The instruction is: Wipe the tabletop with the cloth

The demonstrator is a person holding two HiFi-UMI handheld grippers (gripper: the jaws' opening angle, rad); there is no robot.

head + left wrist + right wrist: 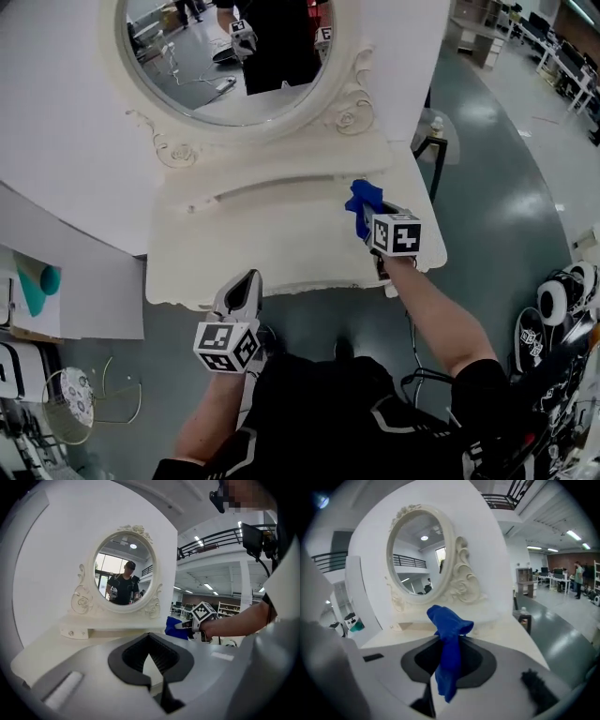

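Observation:
A blue cloth [362, 202] hangs bunched from my right gripper [369, 219], which is shut on it over the right part of the cream tabletop [262, 246]. In the right gripper view the cloth [449, 639] sticks up above the jaws and drapes down between them. My left gripper [246, 281] hovers at the table's front edge, left of centre, jaws together with nothing in them. From the left gripper view, the cloth [174, 626] and the right gripper's marker cube [204, 613] show to the right, beyond the shut left gripper [151, 660].
An oval mirror [230, 56] in an ornate cream frame stands at the back of the table on a low raised shelf [272, 183]. A small black-framed stand [433, 148] stands right of the table. White panels and a teal object [39, 281] are at the left.

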